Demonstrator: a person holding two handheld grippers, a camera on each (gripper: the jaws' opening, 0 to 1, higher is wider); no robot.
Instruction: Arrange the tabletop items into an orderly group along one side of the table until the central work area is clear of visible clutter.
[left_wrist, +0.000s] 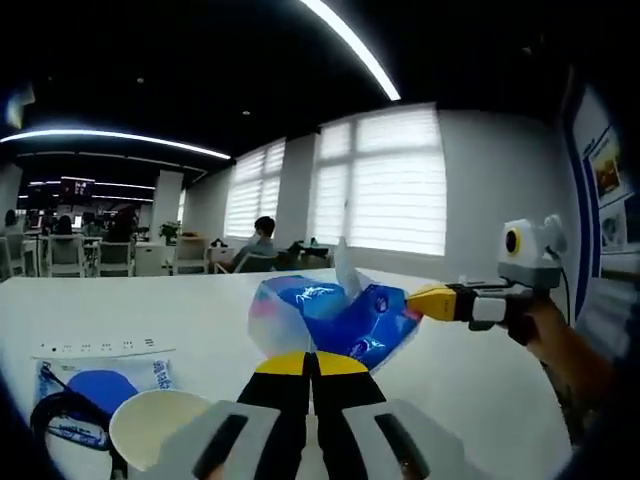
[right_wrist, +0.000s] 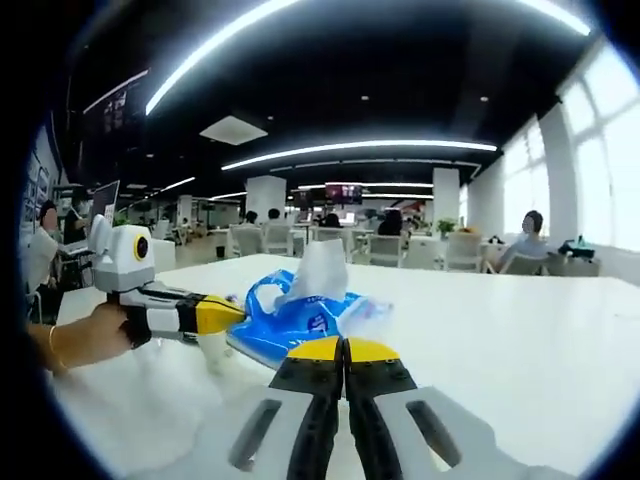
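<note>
A blue plastic tissue pack (left_wrist: 335, 320) with a white tissue sticking out of its top is pinched from two sides. In the left gripper view, my left gripper (left_wrist: 311, 362) is shut on its near lower edge, and my right gripper (left_wrist: 432, 301) comes in from the right, shut on the pack's right corner. In the right gripper view, the same pack (right_wrist: 300, 315) lies just beyond my right gripper (right_wrist: 345, 350), whose yellow tips are closed on its near edge. The left gripper (right_wrist: 222, 312), held by a hand, grips the pack's left side.
On the white table (left_wrist: 120, 305) at lower left lie a cream paper cup (left_wrist: 160, 425), a blue-and-white packet (left_wrist: 95, 385), a black cable (left_wrist: 55, 420) and a white power strip (left_wrist: 100, 347). Chairs, desks and seated people fill the room behind.
</note>
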